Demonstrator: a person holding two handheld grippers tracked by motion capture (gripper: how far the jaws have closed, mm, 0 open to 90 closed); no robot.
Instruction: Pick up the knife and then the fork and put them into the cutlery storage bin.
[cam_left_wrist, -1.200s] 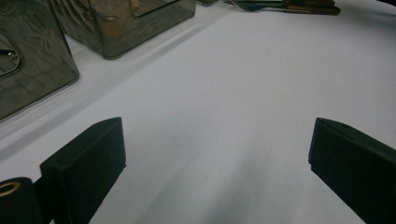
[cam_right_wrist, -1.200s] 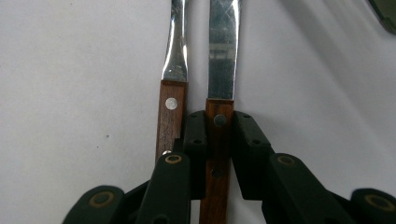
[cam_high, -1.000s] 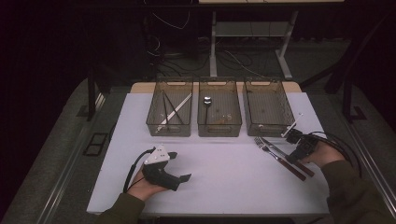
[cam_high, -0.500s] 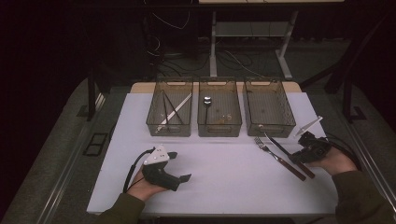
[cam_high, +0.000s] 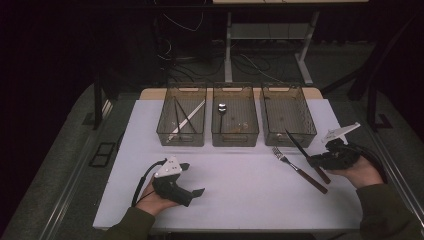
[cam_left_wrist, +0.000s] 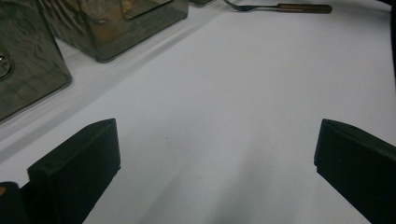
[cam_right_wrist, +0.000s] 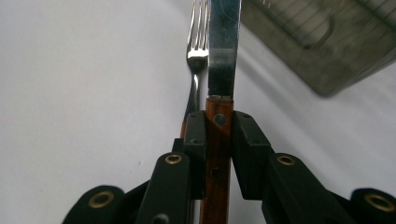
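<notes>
White covers the top of the table (cam_high: 240, 185), smooth and plain, and a thin strip of wood shows at its far edge. The room around it is dark. The floor is grey, and black cables lie on it behind the table near the legs of a metal stand (cam_high: 265, 45).

Three see-through bins stand in a row at the far side of the table. The left bin (cam_high: 181, 122) holds long thin sticks. The middle bin (cam_high: 235, 125) holds a spoon (cam_high: 222, 108). The right bin (cam_high: 287, 115) looks bare inside.

The right gripper (cam_high: 320, 161) is near the right edge of the table. Its fingers (cam_right_wrist: 250, 140) are clenched on the brown wooden handle of a knife (cam_right_wrist: 223, 56). The blade points up toward the right bin. A fork (cam_high: 297, 170) lies flat on the table just beside the knife.

The left gripper (cam_high: 192, 192) rests near the front of the table. Its fingers (cam_left_wrist: 79, 163) are spread wide with nothing between them.
</notes>
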